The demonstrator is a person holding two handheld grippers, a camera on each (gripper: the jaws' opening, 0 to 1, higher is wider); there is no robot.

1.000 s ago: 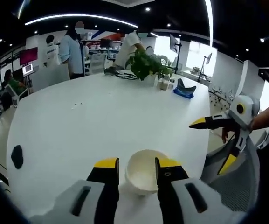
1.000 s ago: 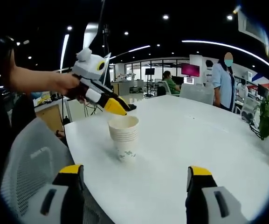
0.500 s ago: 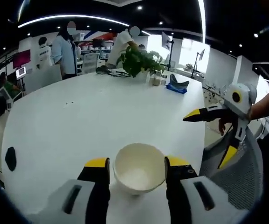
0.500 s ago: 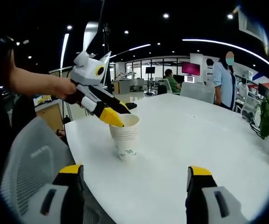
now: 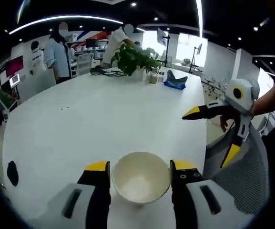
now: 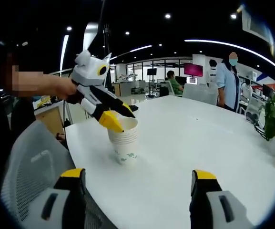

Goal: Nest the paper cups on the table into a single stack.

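L gripper (image 5: 140,168) sits w/ its two yellow-tipped jaws either side of the paper cup stack (image 5: 140,177), at the top cup's rim; in the left gripper view the jaw tips look to touch the rim on both sides, so it's closed on the stack. In the right gripper view the same L gripper (image 6: 117,119) comes in from the left, angled down toward the cup stack (image 6: 123,140), a person's hand (image 6: 63,88) wrapped round its grey-white body, forearm running off to the left. One yellow tip is in front of the rim, the other behind it and mostly hidden.

Stack stands upright on the white table (image 6: 189,143), near its left near edge, green print low on the outer cup. Several rims show nested; exact count hard to make out. From above, the left gripper view looks into the top cup only; the rest of the stack is hidden below it.

R gripper (image 6: 140,181) has jaws wide apart, nothing between them, held near the table's near edge, well right of the stack. In the left gripper view the R gripper (image 5: 194,113) comes in from the right, a hand (image 5: 229,125) on its handle, sleeve cut off by the edge; one yellow tip points left over the table rim, the other hangs lower by a mesh chair (image 5: 237,179).

Far side: potted plant (image 5: 133,57), a blue object (image 5: 175,84) beside it, people standing (image 5: 57,53) beyond. A dark flat thing (image 5: 12,172) lies at the table's left edge; can't tell what.
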